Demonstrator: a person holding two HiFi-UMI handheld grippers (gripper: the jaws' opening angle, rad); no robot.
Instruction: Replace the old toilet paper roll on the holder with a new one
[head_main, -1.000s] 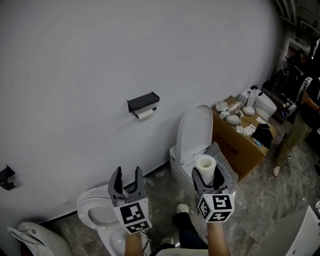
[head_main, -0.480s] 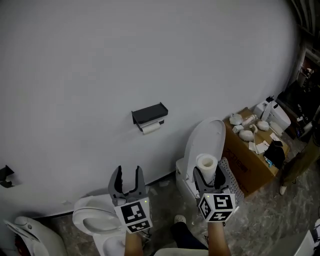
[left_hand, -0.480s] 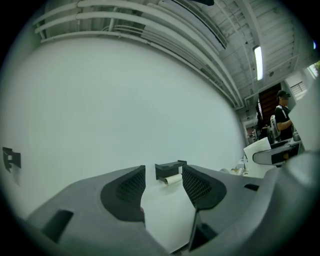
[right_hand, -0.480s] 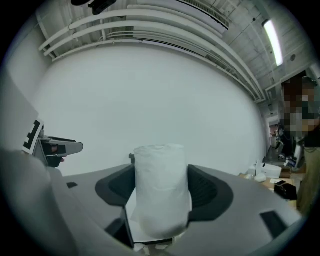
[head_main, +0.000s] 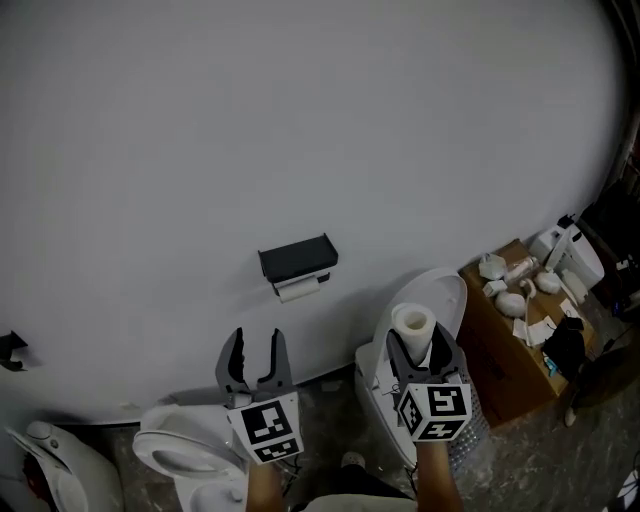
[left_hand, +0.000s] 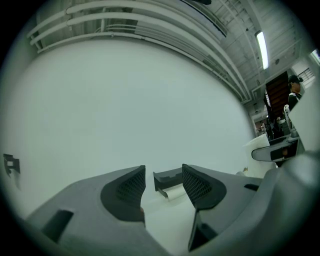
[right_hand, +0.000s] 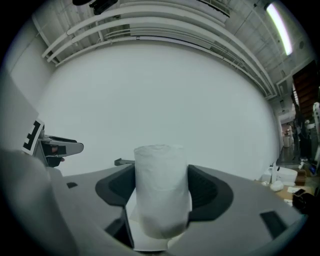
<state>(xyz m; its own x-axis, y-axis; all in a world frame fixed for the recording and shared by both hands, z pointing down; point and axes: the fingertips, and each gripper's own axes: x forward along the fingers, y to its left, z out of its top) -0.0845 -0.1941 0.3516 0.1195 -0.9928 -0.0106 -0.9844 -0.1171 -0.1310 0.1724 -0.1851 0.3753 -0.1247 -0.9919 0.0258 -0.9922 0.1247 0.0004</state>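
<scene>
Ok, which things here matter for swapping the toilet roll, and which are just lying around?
Job: new roll, held by the right gripper; black wall holder; old roll under it; left gripper, jaws open.
Lying about: toilet with raised lid; cardboard box; bottles on it.

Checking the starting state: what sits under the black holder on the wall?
A thin white roll hangs just under the holder, with a paper flap showing. Its bar and how much paper is left are hidden by the holder.

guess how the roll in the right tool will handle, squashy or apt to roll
Probably light and squashy: the roll is soft wound paper, so the right tool may dent it. Round sides suggest it would roll if laid down.
</scene>
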